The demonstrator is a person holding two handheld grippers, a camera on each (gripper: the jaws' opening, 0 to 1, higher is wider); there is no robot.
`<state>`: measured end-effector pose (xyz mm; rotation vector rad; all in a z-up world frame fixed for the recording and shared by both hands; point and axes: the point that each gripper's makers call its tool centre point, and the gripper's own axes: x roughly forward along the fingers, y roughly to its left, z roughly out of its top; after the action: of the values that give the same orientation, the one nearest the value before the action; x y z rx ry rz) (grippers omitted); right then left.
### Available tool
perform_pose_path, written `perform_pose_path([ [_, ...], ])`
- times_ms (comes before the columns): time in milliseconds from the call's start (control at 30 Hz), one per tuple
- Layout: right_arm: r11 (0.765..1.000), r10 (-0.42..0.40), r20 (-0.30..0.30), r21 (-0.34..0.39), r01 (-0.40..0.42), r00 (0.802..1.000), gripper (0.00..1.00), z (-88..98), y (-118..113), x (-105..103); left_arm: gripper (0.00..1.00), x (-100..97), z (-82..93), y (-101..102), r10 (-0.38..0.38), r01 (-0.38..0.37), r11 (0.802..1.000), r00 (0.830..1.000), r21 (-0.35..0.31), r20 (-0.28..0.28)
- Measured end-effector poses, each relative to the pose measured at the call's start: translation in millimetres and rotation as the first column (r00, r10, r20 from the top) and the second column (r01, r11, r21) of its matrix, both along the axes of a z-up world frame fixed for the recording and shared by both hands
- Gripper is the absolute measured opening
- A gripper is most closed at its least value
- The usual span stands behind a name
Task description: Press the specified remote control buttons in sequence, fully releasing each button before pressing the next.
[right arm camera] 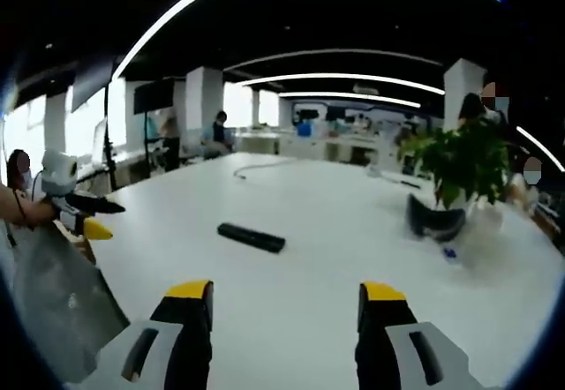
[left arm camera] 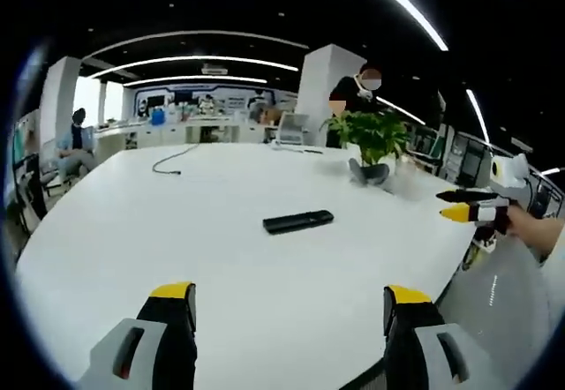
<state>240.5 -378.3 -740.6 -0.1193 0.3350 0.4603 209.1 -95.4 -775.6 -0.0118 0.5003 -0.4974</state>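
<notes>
Remote control [left arm camera: 298, 221] [right arm camera: 252, 236] (untouched) beyond open-jawed tools

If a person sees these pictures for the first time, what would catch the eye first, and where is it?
First, the black remote control lying alone in the middle of the big white table, with both pairs of yellow-tipped tongs open and well short of it. Next, the green potted plant at the table's far side, with a dark rounded object at its foot.
</notes>
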Motion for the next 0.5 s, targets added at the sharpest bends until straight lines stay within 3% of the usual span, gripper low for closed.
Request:
perform_pose_path([
  [167, 0.998, -0.05, 0.001, 0.023, 0.05, 0.999, 0.65, 2.1, -8.8, 2.9, 0.92, -3.5, -2.6, -6.7, -0.064, 0.063, 0.997, 0.998, -0.037, -0.025],
  [300, 0.997, -0.078, -0.015, 0.03, 0.078, 0.997, 0.65, 0.0, -13.9, 3.9, 0.92, 0.9, 1.0, -1.1, -0.038, 0.033, 0.994, 0.998, -0.105, -0.046],
  [367, 0.997, -0.068, -0.024, 0.028, 0.069, 0.997, 0.65, -1.9, -12.0, 3.1, 0.92, 6.1, 3.1, 2.9, -0.012, -0.004, 0.981, 0.997, -0.192, -0.081],
  [433, 0.998, -0.062, -0.026, -0.002, 0.062, 0.998, 0.65, -3.3, -10.0, 2.8, 0.92, 14.7, 8.5, 7.5, 0.019, -0.052, 0.95, 0.994, -0.307, -0.11],
  [500, 0.997, -0.067, -0.031, -0.029, 0.066, 0.997, 0.64, -5.6, -11.1, 2.4, 0.92, 21.5, 9.8, 12.3, 0.033, -0.086, 0.925, 0.989, -0.371, -0.147],
])
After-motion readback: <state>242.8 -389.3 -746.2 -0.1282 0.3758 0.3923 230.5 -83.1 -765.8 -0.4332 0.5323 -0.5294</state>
